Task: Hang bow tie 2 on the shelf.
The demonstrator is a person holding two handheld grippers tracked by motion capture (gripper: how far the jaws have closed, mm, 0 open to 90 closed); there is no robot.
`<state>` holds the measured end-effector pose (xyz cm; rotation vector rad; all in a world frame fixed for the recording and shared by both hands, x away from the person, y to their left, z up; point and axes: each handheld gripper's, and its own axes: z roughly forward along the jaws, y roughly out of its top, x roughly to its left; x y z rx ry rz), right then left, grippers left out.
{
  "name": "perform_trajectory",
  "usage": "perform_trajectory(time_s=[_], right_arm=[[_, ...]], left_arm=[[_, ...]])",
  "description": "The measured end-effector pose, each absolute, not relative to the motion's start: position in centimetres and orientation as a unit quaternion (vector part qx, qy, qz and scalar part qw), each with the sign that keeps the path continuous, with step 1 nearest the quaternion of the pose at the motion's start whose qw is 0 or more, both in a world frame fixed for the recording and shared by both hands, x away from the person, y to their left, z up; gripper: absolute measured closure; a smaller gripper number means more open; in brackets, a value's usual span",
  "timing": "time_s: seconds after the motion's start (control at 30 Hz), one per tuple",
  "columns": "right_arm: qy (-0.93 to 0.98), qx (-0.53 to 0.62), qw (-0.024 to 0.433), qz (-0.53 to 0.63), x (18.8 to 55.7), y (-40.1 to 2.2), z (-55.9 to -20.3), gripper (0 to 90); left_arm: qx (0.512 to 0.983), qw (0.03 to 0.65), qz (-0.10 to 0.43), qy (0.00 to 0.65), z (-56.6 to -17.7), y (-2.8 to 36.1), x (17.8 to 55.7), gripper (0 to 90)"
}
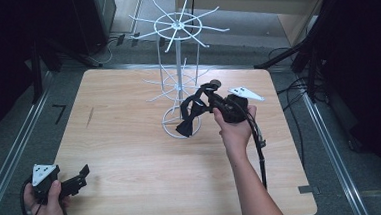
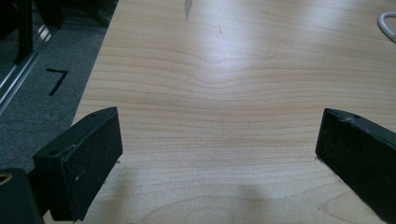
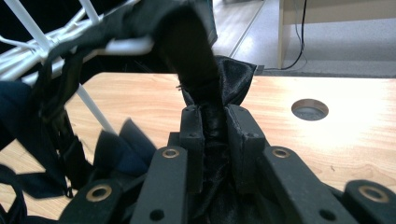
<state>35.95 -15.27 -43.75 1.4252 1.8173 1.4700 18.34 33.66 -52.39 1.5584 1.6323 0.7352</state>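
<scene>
A white wire rack (image 1: pixel 177 53) with spokes stands at the table's far middle. A black bow tie (image 1: pixel 193 112) with straps hangs beside its lower tier, with my right gripper (image 1: pixel 214 100) shut on its glossy fabric. In the right gripper view the jaws pinch the bow tie (image 3: pixel 215 88) and a strap drapes over a white rack spoke (image 3: pixel 126 46). My left gripper (image 1: pixel 85 174) rests at the table's near left corner, open. Its jaws stand wide apart over bare wood in the left gripper view, around its midpoint (image 2: pixel 219 149).
The wooden table (image 1: pixel 131 156) has a round cable hole (image 3: pixel 309 109) near the right gripper. Black stands and cables (image 1: pixel 297 88) crowd the floor to the right. A black tape mark (image 2: pixel 57 80) lies on the grey floor at the left.
</scene>
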Motion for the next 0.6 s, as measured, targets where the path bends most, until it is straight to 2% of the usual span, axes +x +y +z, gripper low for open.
perform_trajectory(time_s=[0.6], right_arm=[[0.672, 0.502, 0.181, 0.513, 36.2, -14.8, -45.0, 75.9]], left_arm=[[0.608, 0.375, 0.288, 0.638, -52.4, 33.6, 18.3, 1.0]])
